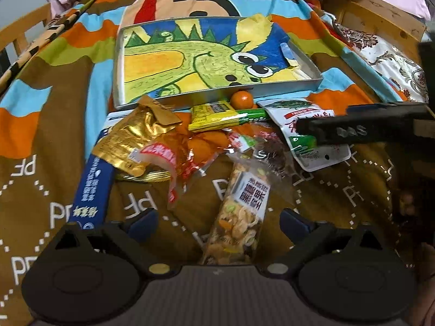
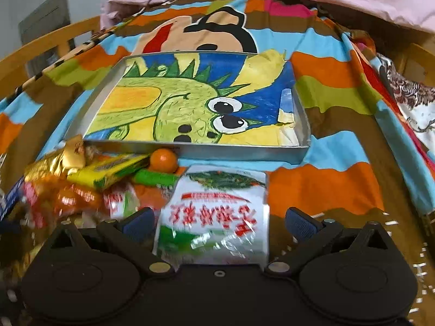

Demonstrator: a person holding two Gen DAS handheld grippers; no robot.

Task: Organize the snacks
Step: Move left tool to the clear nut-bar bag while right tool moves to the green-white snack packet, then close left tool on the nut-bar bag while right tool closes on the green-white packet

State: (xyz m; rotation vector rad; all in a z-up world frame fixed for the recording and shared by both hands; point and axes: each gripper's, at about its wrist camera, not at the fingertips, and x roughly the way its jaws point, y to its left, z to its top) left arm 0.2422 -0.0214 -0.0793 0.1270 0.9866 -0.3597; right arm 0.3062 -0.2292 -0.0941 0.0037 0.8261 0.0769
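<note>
Left gripper at bottom centre of its view, jaws wide apart, pads touching nothing; a clear nut bar lies lengthwise between them on the cloth. Right gripper at bottom centre of its own view, jaws also spread, with a white pouch between them; pads not pressing it. In the left view one right finger reaches in from the right edge over that pouch.

Snack pile sits mid-frame: gold pack and blue stick at left, yellow pack and green stick at centre, orange ball touching the tray's near wall.

Tray in upper centre, lined with a dinosaur drawing, no snacks inside.
</note>
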